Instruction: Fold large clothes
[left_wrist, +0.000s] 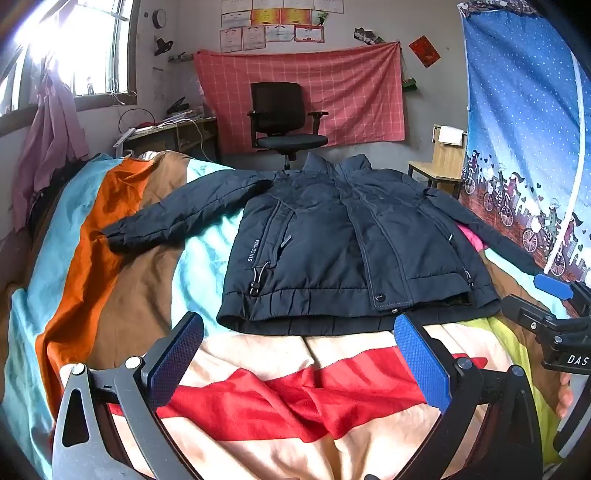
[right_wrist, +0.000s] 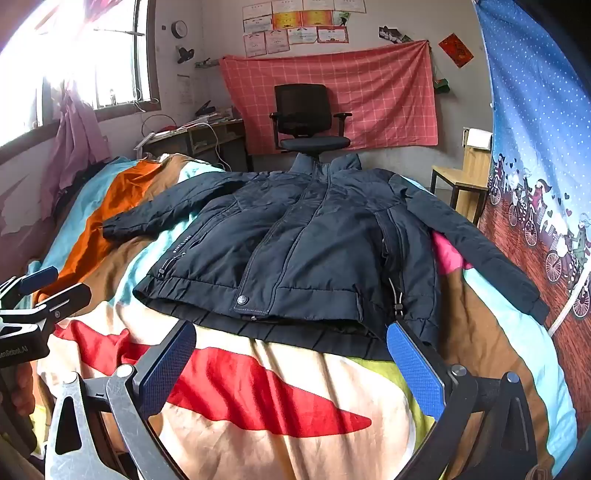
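Jacket (left_wrist: 332, 243), navy, padded, zipped shut, lying front-up on a bed with a colour-block quilt (left_wrist: 122, 266); sleeves spread to both sides, collar toward the office chair (left_wrist: 286, 118), "SINCE 1983" printed by a pocket. Left tool (left_wrist: 299, 354) fully open, empty, just short of the hem.

Right wrist view: same jacket (right_wrist: 306, 251), hem snap and drawcord toggles visible; right tool (right_wrist: 291, 365) fully open, holding nothing, near the hem.
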